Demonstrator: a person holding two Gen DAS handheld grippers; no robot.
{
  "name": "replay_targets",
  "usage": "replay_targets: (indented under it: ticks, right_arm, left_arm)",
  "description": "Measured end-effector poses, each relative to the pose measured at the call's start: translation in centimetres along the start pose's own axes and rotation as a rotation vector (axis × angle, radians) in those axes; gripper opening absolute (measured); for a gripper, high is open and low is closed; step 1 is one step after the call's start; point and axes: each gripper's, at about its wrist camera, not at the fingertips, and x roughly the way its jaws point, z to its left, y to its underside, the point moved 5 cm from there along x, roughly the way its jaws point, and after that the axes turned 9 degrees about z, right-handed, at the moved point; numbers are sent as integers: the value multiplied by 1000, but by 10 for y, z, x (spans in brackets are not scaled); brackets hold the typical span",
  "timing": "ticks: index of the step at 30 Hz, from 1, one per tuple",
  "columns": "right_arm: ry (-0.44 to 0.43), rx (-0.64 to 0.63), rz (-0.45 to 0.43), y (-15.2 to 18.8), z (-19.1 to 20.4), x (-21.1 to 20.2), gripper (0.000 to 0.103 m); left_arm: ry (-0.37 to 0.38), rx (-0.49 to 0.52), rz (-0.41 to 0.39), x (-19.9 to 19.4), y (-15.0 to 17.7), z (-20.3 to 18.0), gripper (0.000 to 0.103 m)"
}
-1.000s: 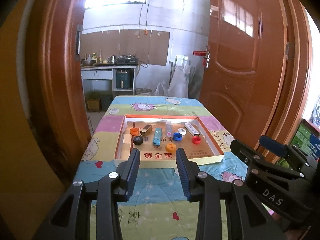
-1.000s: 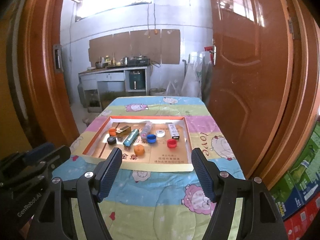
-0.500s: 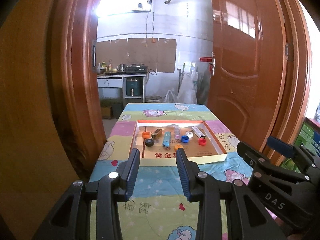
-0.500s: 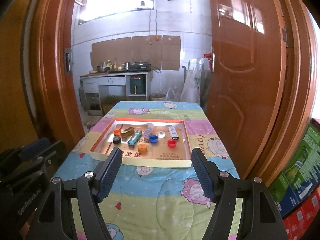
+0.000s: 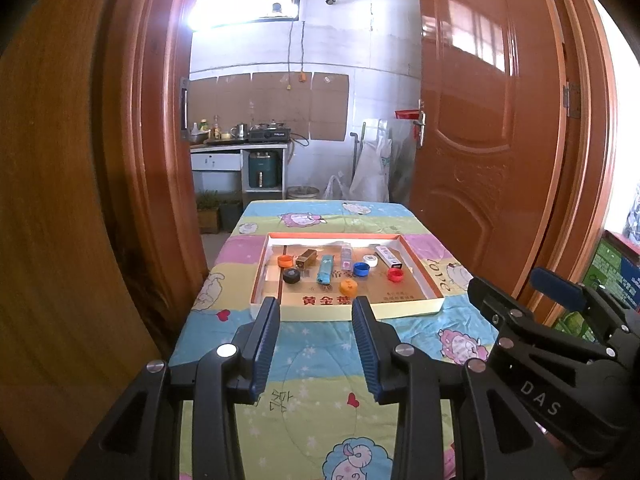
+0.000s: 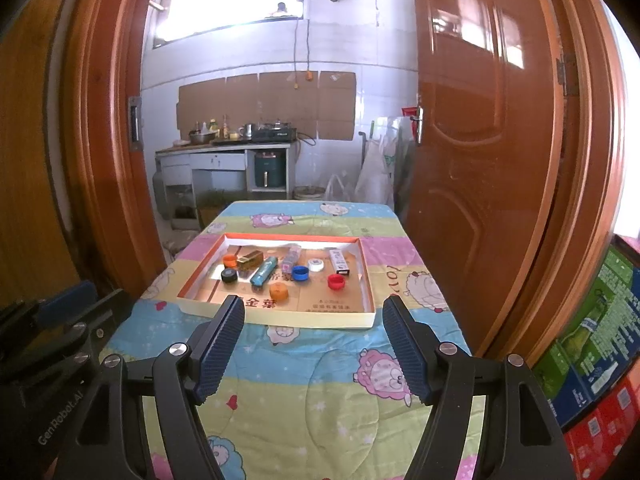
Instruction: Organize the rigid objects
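Observation:
A shallow cardboard tray (image 5: 424, 276) (image 6: 370, 280) lies mid-table. In it sit several small items: orange (image 5: 348, 287), black (image 5: 291, 277), blue (image 5: 361, 269), red (image 5: 395, 275) and white (image 5: 370, 260) caps, a teal lighter (image 5: 325, 269), a gold box (image 5: 307, 258) and a white box (image 5: 389, 256). My left gripper (image 5: 316, 344) is open and empty, well short of the tray. My right gripper (image 6: 314, 348) is open wide and empty, also short of the tray.
The table wears a pastel cartoon cloth (image 5: 316, 400). Wooden door frames (image 5: 132, 160) and an open door (image 5: 480, 140) flank it. Colourful cartons (image 6: 592, 360) stand at the right. A kitchen counter (image 6: 224, 148) lies beyond.
Both grippers have pulled back and risen away from the tray, which now looks smaller and farther. Both stay open and empty.

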Motion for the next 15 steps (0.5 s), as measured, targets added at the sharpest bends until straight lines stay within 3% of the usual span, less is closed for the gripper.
replay_targets:
  ticks: [15]
  right_arm:
    - [-5,1,1,1,-1,-4,73]
  left_arm:
    - [-1,0,3,0,3,0,37]
